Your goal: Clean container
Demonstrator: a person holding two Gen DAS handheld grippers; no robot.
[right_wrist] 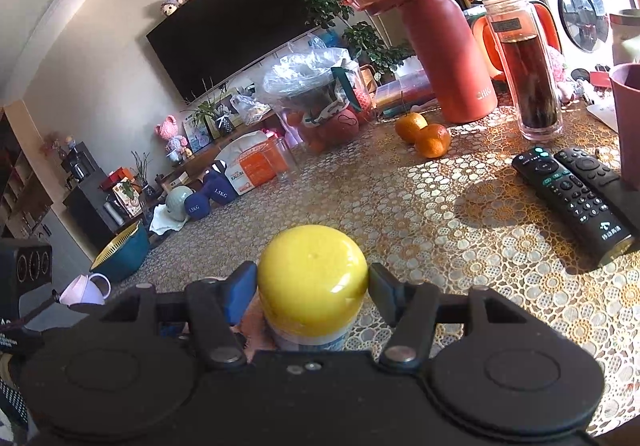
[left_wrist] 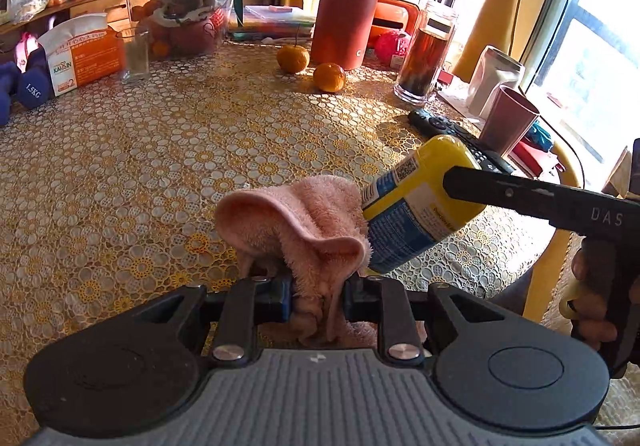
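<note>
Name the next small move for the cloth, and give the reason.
Probably rub the pink cloth, pinched in the left tongs, along the yellow container: it already touches the labelled side, and the right tongs hold the container tilted above the table.

The right gripper [right_wrist: 312, 278] clamps a yellow-capped container [right_wrist: 312, 274], seemingly held above the patterned table [right_wrist: 440, 230].

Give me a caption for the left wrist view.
Left gripper presses pink fluffy towel against yellow-capped labelled container held by right gripper.
</note>
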